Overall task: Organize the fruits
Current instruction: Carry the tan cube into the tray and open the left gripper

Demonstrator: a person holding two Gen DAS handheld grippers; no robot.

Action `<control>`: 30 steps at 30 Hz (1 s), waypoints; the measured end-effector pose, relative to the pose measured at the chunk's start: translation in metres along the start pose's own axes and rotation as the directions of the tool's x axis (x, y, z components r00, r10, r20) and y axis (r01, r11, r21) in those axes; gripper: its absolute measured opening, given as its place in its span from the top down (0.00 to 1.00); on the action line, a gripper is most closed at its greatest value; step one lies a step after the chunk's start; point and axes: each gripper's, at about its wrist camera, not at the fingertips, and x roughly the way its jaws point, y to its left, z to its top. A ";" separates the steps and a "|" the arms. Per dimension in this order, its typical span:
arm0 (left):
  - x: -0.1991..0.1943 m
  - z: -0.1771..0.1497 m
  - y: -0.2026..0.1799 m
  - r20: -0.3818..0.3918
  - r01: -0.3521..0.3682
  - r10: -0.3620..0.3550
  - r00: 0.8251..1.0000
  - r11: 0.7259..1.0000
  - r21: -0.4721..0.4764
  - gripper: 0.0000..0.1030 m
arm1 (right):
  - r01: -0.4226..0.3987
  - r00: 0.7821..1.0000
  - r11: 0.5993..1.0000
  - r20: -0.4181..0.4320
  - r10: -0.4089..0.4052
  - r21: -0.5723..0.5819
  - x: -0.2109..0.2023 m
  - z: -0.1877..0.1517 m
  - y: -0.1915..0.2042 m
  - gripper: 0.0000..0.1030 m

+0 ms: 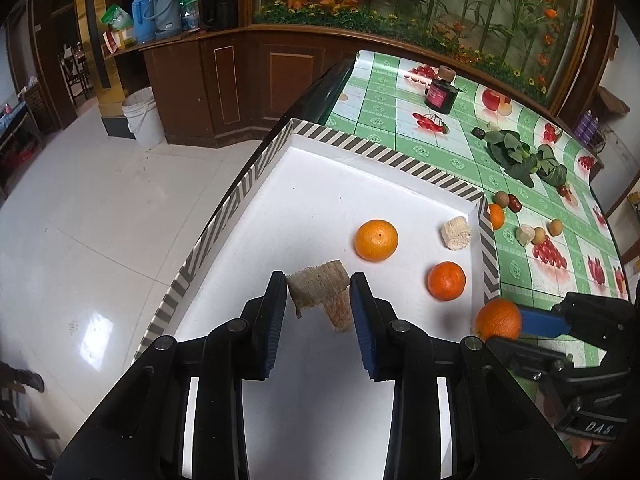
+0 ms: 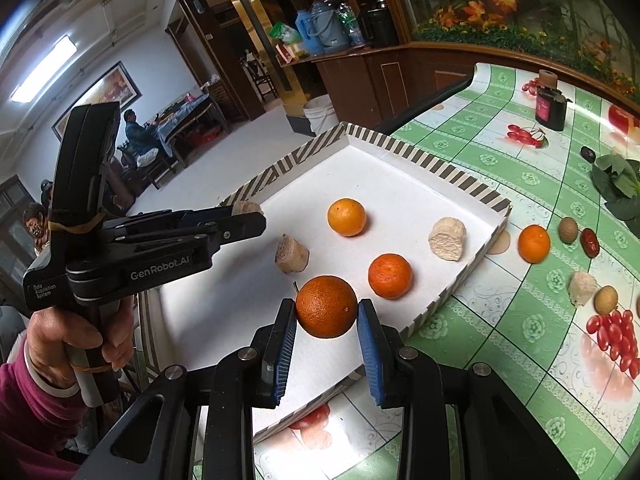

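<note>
A white tray point(image 1: 320, 184) with a striped rim lies on the table; it also shows in the right wrist view point(image 2: 400, 176). My left gripper point(image 1: 319, 286) is shut on a pale sugarcane piece point(image 1: 318, 286) above the tray; it shows from the side in the right wrist view point(image 2: 248, 210). A second pale piece point(image 2: 291, 255) lies on the tray below it. My right gripper point(image 2: 326, 308) is shut on an orange point(image 2: 326, 306) over the tray's near edge. Two oranges point(image 2: 346, 217) point(image 2: 390, 276) and another pale chunk point(image 2: 447, 239) lie in the tray.
On the green fruit-print tablecloth point(image 2: 520, 360) right of the tray lie an orange point(image 2: 534, 243), small brown fruits point(image 2: 568, 230), a red date point(image 2: 590, 243), a pale chunk point(image 2: 582, 288), leafy greens point(image 2: 618, 184) and a dark jar point(image 2: 551, 110). The table edge drops to the floor at left.
</note>
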 end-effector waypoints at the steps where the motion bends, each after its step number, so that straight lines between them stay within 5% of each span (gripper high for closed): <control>1: 0.002 0.002 -0.001 -0.002 0.000 0.000 1.000 1.000 0.003 0.69 | 0.001 1.000 1.000 -0.002 -0.001 -0.002 0.001 0.000 0.001 0.71; 22: 0.041 0.027 0.003 -0.045 -0.038 0.038 0.998 0.999 0.006 0.69 | 0.009 0.996 0.998 -0.088 -0.014 -0.063 0.038 0.002 0.010 0.71; 30: 0.029 0.029 0.004 -0.064 0.004 -0.003 0.998 1.000 0.023 0.69 | 0.038 0.993 0.996 -0.106 -0.046 -0.078 0.044 0.004 0.010 0.71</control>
